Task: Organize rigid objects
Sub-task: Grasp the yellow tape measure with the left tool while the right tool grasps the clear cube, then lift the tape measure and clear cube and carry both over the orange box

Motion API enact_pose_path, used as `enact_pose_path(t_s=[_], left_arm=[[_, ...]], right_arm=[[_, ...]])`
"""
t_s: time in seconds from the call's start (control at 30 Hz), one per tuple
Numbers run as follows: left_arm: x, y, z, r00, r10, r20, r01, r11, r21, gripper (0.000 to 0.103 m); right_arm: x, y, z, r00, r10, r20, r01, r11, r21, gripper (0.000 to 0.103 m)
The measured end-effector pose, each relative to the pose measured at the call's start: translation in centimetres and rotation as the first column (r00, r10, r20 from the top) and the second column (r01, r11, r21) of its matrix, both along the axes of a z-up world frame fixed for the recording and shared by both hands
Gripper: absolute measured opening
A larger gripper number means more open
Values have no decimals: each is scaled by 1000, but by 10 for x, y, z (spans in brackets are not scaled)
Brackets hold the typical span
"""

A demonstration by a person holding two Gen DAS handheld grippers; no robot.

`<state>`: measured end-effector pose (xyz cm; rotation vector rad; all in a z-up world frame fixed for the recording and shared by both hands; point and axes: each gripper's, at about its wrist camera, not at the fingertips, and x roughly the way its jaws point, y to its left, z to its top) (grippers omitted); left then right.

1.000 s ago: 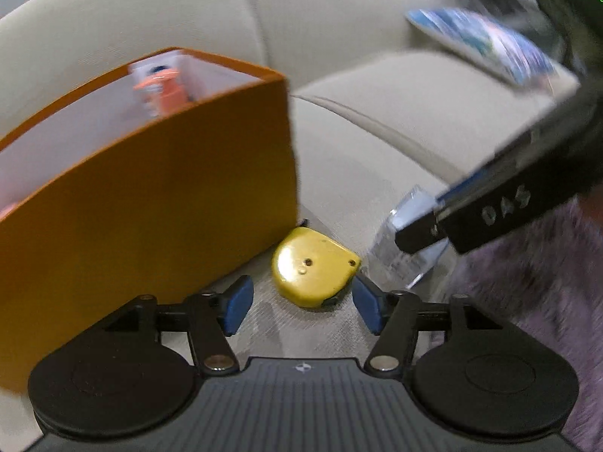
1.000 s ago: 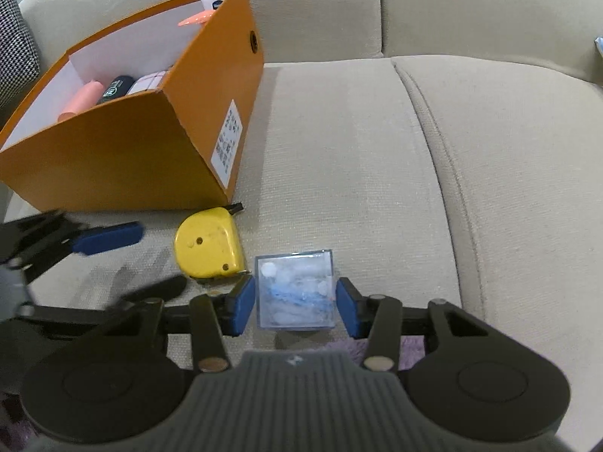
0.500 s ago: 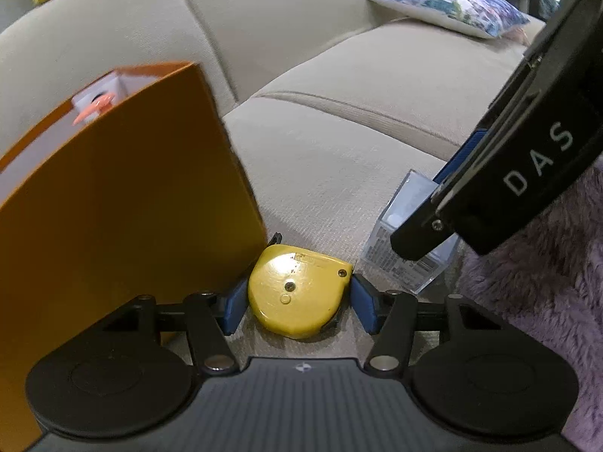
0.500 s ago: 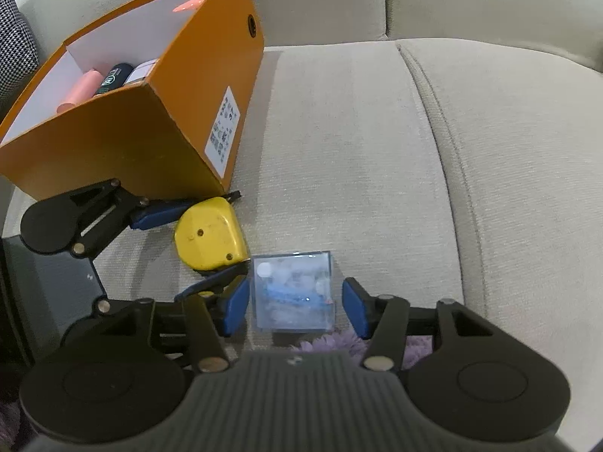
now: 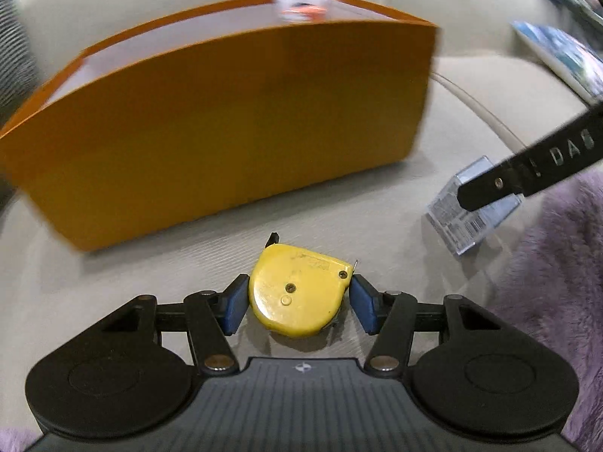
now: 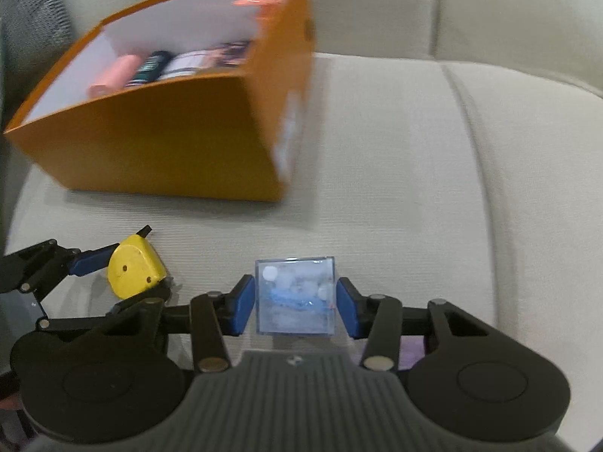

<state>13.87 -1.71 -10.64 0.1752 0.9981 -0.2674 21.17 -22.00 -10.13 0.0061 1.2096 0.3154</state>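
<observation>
The left hand-held gripper (image 5: 299, 303) pinches the yellow tape measure (image 5: 297, 293) just in front of the orange box (image 5: 226, 120) on the sofa cushion (image 6: 395, 150). To the right of that box's front, the right hand-held gripper (image 6: 294, 303) is closing, blue pads against the clear plastic box (image 6: 294, 295)
</observation>
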Motion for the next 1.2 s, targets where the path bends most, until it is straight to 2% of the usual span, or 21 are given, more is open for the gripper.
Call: enact_pose_path(t_s=[0.13,0.27,0.33,0.53,0.67,0.83,1.0,1.2], left_arm=[[-4,37,23,993,110,31,-106,989,-101,65],[-15,65,52,982,169,89,-153,974,-168,65],[-18,64,63,975,190,113,-166,967,-196,65],[-21,80,97,957,205,207,-151,956,-252,65],[-8,85,125,938,206,278,-128,953,-276,65],[22,87,134,921,209,327,-112,950,-291,65],[45,92,135,916,195,350,-85,948,-306,65],[63,94,130,916,195,351,-86,950,-301,65]], right_arm=[[-6,37,9,997,79,6,-79,997,10,48],[-6,62,27,990,133,41,-132,991,-11,48],[-5,71,38,987,150,60,-150,989,-13,48],[-1,84,79,975,192,113,-196,980,25,48],[8,92,116,962,209,177,-223,973,65,48],[33,96,149,947,168,275,-192,980,62,48],[63,104,142,955,138,263,-154,987,40,48],[88,116,110,971,133,198,-142,989,30,48]])
